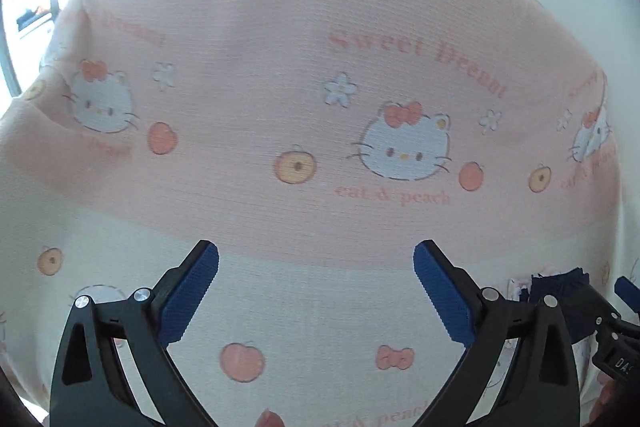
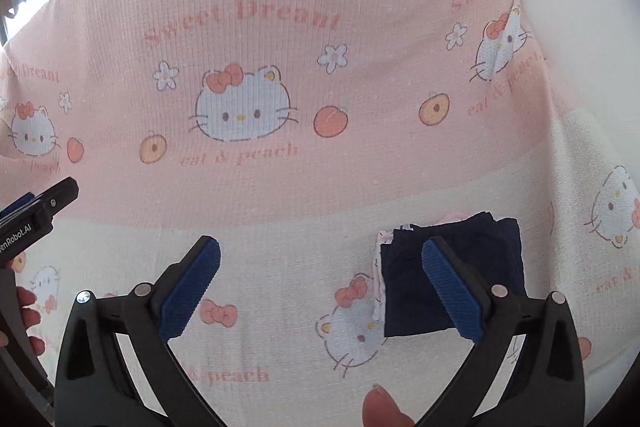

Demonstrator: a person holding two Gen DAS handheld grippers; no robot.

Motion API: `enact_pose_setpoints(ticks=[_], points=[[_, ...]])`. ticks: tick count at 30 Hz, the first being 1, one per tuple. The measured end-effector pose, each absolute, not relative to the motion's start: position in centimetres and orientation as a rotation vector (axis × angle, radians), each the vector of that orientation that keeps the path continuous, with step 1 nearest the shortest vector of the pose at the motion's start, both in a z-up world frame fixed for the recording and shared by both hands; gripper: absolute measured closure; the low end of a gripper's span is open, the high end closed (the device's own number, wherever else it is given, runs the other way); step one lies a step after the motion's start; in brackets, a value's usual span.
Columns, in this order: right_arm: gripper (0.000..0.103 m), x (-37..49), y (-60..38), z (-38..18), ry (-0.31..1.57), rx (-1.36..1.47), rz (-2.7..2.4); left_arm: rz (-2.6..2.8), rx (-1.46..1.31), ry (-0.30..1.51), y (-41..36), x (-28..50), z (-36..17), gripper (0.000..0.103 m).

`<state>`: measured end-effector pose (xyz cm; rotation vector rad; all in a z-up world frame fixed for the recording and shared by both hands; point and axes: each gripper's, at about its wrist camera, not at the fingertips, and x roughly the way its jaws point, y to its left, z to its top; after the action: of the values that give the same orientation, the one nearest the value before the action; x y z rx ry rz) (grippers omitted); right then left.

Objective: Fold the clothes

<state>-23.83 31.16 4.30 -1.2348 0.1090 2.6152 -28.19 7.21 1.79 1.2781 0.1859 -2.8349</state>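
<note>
Pink sheet [image 2: 320, 179] printed "Sweet Dream", "eat & peach", folded navy garment [image 2: 492, 255], both grippers [image 1: 316, 287] [image 2: 320, 287] open, empty

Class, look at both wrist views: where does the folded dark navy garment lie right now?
The folded navy garment lies on the cream band of the cat-print sheet, lower right in the right wrist view, behind the open right gripper; the left wrist view shows it at far right.

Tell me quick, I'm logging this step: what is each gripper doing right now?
Left gripper: open, holding nothing, above the printed blanket.
Right gripper: open, holding nothing; the folded dark garment lies beyond its fingers.
</note>
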Motion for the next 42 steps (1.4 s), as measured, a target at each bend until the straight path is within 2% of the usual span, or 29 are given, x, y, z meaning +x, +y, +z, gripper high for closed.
enact_pose_setpoints(ticks=[2,7,12,16,28,36,42], points=[[0.0,-22.6,29.7,5.4,0.118,-1.243,2.655,-2.836,1.221,0.225,4.8,-25.6,2.8,0.003],[0.0,-17.8,25.4,7.7,0.001,-1.22,2.717,-2.812,1.1,0.191,0.2,-18.6,5.1,0.003],[0.0,-11.7,23.7,8.7,0.103,-1.213,2.68,-2.844,1.209,0.261,-3.8,-12.6,5.9,0.003],[0.0,-7.6,22.9,8.3,0.09,-1.238,2.686,-2.813,1.225,0.196,-5.1,-8.0,5.0,0.003],[0.0,4.2,20.2,6.0,0.002,-1.246,2.625,-2.811,1.216,0.116,-2.3,2.8,5.5,0.003],[0.0,7.7,20.3,7.6,-0.004,-1.199,2.616,-2.844,1.283,0.196,-1.0,5.3,5.5,0.003],[0.0,8.1,22.2,9.2,0.023,-1.148,2.597,-2.882,1.283,0.169,0.2,5.7,5.9,0.003]])
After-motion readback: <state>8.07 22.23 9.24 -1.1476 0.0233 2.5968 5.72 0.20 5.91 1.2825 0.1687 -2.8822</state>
